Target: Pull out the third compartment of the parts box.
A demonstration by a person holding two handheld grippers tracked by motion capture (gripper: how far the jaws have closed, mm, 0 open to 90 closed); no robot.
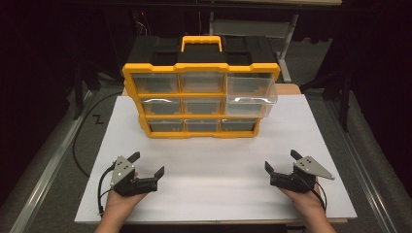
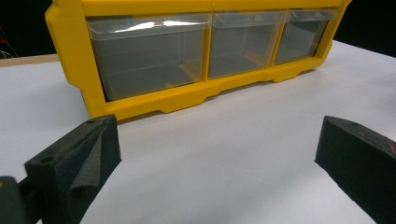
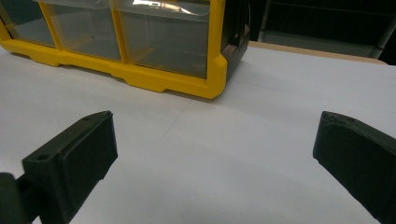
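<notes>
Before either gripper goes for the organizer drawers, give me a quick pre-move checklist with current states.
1. Left gripper open and holding nothing: ok.
2. Right gripper open and holding nothing: ok.
3. Board bare between the grippers and the organizer: ok.
4. All drawers flush: not ok. The top right drawer sticks out; the middle right drawer seems slightly out too.
5. Organizer standing upright and square on the board: ok.
6. Drawer contents: cannot tell. The bottom drawers look empty in the left gripper view; the upper ones are unclear.
</notes>
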